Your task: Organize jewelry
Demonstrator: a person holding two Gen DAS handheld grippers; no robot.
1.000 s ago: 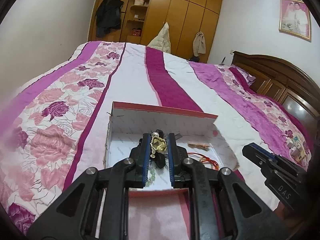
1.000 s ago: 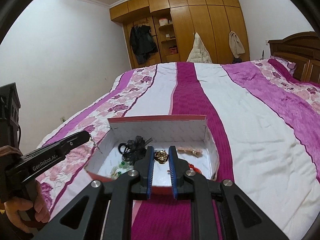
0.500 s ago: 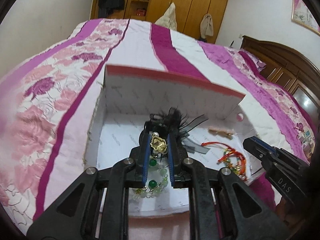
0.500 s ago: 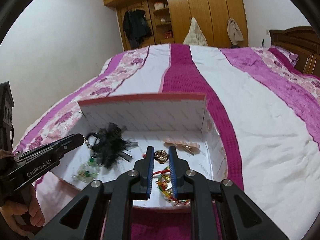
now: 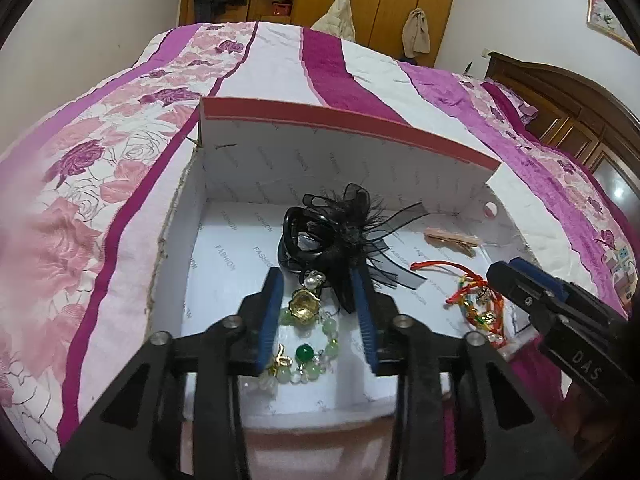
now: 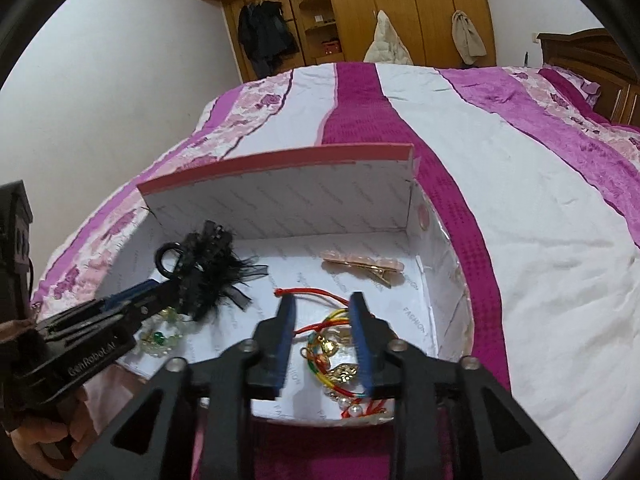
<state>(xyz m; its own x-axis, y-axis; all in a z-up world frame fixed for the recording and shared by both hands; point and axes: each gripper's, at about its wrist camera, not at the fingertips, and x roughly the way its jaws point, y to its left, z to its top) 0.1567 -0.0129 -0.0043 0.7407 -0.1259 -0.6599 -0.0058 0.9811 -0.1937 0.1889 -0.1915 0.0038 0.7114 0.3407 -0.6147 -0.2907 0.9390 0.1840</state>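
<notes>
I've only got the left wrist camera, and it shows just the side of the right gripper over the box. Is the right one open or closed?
Observer: Open. In the right wrist view the right gripper has its jaws apart, with nothing gripped.
Operator: What's between its fingers?
Observer: A gold piece lying on the coloured cord bracelets on the box floor.
Operator: Is the pink hair clip in its way?
Observer: No. The pink hair clip lies beyond the fingertips, apart from them, near the back wall of the box.
</notes>
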